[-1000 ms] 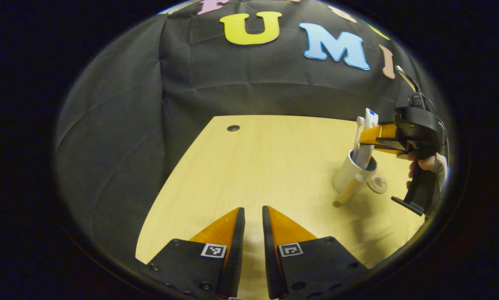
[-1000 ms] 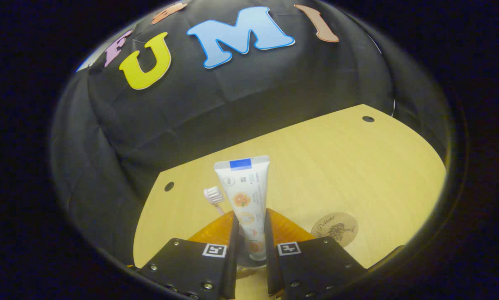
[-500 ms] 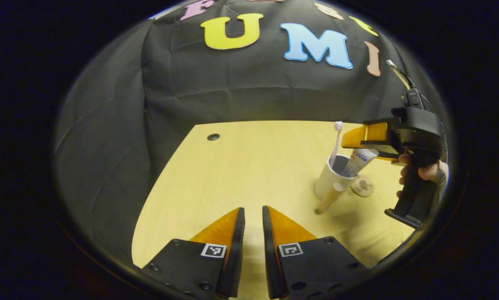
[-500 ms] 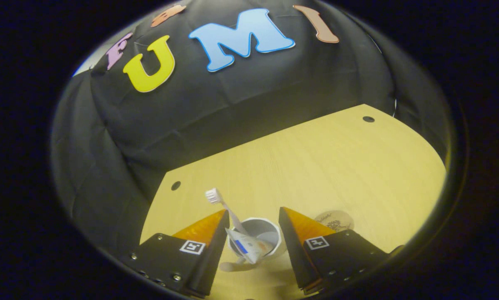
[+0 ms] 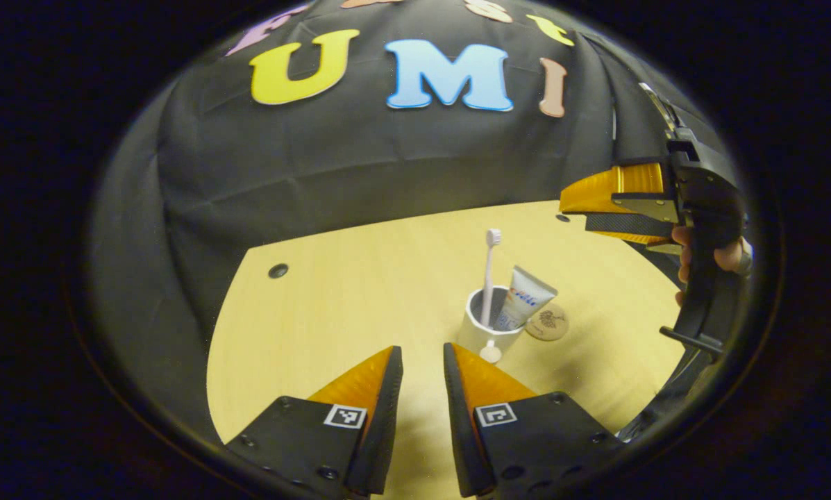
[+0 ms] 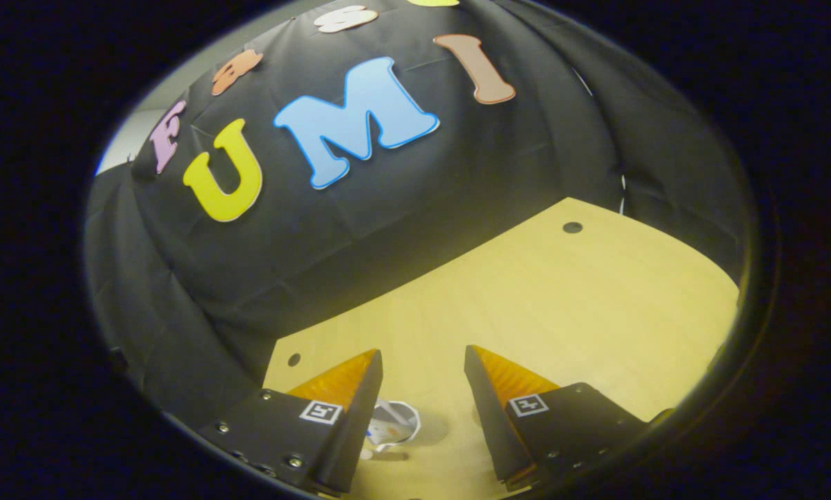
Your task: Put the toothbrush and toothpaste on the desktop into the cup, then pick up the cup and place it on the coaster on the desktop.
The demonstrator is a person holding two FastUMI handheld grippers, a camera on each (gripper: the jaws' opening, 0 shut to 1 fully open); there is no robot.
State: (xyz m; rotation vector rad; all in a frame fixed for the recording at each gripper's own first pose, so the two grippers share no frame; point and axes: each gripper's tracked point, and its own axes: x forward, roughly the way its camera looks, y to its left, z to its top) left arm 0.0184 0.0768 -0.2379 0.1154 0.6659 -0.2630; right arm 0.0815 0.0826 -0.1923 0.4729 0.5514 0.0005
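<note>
In the left gripper view a white cup (image 5: 476, 326) stands on the wooden desktop (image 5: 332, 305), its handle toward me. A toothbrush (image 5: 490, 267) stands upright in it, and a toothpaste tube (image 5: 524, 303) leans in it to the right. A round coaster (image 5: 548, 324) lies just right of the cup, touching or nearly so. My left gripper (image 5: 422, 357) is shut with nothing in it, a short way before the cup. My right gripper (image 5: 577, 212), held by a hand (image 5: 724, 255), hangs open above and right of the cup. From the right gripper (image 6: 422, 354), the cup (image 6: 398, 423) lies far below, partly behind a finger.
The black cloth wall rises right behind the desktop's far edge. Small round holes sit in the desktop (image 6: 561, 298) at its back corners (image 5: 278, 270) (image 6: 572, 227). Bare wood lies to the left of the cup.
The right gripper opened and let go of the toothpaste, which now leans in the cup, then rose well above it. The left gripper swung so the cup sits straight ahead.
</note>
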